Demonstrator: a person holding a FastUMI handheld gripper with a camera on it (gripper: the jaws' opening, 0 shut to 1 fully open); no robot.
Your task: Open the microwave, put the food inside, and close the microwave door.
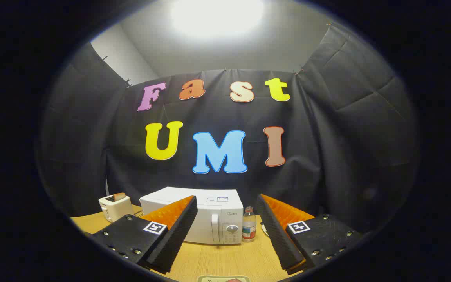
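A white microwave [210, 219] stands on the wooden table [217, 258] beyond my fingers, its door shut and its dial and handle on the right side of its front. My gripper [225, 227] is open, held well back from the microwave with nothing between its fingers. Just below the fingers, at the near table edge, the rim of a pale dish [223, 279] shows with something reddish on it; I cannot tell what the food is.
A white toaster [115, 207] with a slice of bread in it stands left of the microwave. A small clear bottle [249, 225] with a label stands right beside the microwave's control panel. A round pale object peeks out behind the right finger.
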